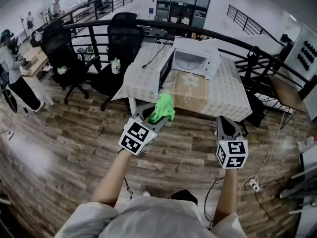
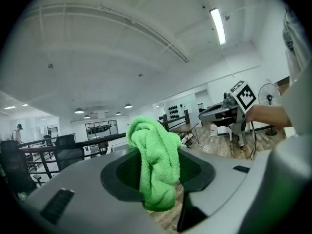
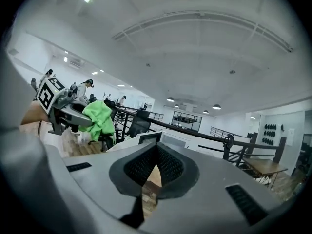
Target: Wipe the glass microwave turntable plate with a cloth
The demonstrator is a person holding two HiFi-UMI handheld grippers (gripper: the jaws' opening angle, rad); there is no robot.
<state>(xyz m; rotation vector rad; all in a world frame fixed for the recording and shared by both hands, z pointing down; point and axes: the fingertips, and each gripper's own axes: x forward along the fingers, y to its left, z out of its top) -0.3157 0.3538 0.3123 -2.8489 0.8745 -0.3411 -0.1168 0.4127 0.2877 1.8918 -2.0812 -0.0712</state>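
Drooping bright-green cloth [image 2: 157,155] sits pinched in left gripper [image 2: 159,179] jaws; right gripper [image 3: 155,165] jaws together

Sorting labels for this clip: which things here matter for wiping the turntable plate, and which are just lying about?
For the job: green cloth in the left gripper; open microwave; right gripper, shut, empty.
Lying about: office chairs; white cup; power strip.

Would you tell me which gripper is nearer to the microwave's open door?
Left. The left gripper, with the cloth, is just before the door; the right gripper is farther back, rightward.
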